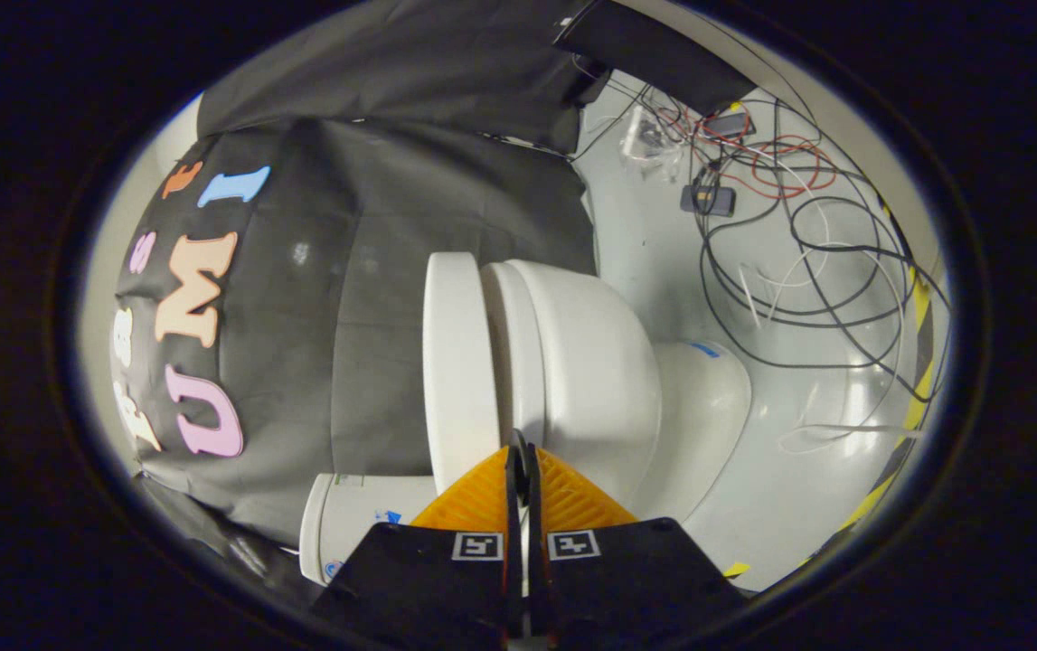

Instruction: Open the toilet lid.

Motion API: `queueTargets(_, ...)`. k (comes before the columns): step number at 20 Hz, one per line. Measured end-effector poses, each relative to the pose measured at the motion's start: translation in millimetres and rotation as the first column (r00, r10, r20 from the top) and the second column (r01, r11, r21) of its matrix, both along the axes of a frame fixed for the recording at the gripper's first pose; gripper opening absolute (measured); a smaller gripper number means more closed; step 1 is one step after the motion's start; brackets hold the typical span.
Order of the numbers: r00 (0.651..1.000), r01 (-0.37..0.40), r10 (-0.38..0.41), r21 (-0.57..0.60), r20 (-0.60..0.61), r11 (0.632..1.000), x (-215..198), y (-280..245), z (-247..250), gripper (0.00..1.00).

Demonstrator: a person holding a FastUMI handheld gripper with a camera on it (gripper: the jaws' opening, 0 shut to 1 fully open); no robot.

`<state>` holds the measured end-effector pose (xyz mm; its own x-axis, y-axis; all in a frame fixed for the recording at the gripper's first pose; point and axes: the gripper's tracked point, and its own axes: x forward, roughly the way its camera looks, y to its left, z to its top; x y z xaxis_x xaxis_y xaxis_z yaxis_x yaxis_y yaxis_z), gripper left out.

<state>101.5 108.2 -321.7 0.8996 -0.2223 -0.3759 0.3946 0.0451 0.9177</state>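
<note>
Tool (pixel 518 445) fingers together, tips at gap between toilet lid (pixel 457 371) and bowl (pixel 590 362).

Tangled cables (pixel 807 271) sprawl over the pale floor (pixel 654 244) beside black cloth (pixel 446 208).

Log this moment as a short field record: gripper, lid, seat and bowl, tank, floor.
gripper: gripper has its fingers pressed together, nothing between them, tips just short of the toilet's rim
lid: toilet lid lies closed, flat against the seat, its edge just ahead of the fingertips
seat and bowl: seat sits between lid and bowl; the base stands on the floor
tank: tank sits beside the fingers, against the booth wall
floor: pale floor with loose cables beyond the toilet
</note>
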Motion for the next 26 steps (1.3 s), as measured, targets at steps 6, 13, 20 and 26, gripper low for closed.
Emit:
queueTargets(6,0.998,-0.052,0.046,-0.129,-0.053,0.99,2,-2,12,0.02)
queueTargets(13,0.995,-0.098,0.086,-0.377,-0.049,0.921,12,-1,75,0.01)
queueTargets(20,0.991,-0.123,0.135,-0.595,-0.025,0.794,30,35,165,0.04)
queueTargets(26,0.976,-0.187,0.209,-0.743,-0.065,0.642,52,80,217,0.08)
